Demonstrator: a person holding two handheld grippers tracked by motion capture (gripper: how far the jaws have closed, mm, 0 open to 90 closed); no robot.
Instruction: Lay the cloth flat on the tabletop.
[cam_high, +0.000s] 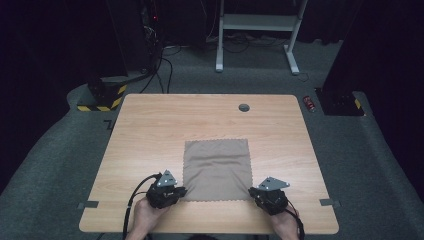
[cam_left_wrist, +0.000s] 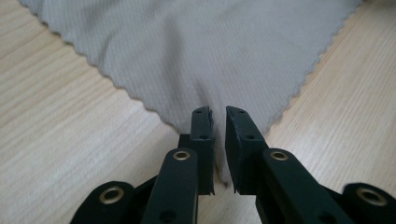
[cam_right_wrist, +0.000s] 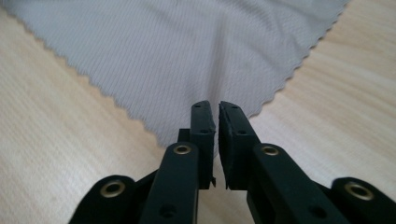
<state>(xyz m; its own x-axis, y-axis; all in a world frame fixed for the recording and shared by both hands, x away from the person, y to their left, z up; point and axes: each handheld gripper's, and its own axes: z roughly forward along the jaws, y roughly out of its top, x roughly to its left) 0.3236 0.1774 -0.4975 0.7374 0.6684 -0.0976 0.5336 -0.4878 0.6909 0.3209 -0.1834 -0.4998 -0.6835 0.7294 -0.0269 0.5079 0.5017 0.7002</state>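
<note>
A square grey-brown cloth (cam_high: 217, 169) with zigzag edges lies flat on the wooden table (cam_high: 150, 130), close to the front edge. My left gripper (cam_high: 181, 192) is at its near left corner and my right gripper (cam_high: 252, 191) is at its near right corner. In the left gripper view the cloth (cam_left_wrist: 196, 46) runs to a point between the jaws of the left gripper (cam_left_wrist: 219, 114), which stand a small gap apart. In the right gripper view the cloth (cam_right_wrist: 187, 51) corner likewise lies between the jaws of the right gripper (cam_right_wrist: 217, 109), which are parted by a narrower slit.
A round cable hole (cam_high: 244, 107) sits near the table's far edge. Two tape strips (cam_high: 88, 204) (cam_high: 328, 202) mark the front corners. On the floor beyond are a red can (cam_high: 310, 104), a yellow-black striped base (cam_high: 102, 97) and a white desk frame (cam_high: 257, 22).
</note>
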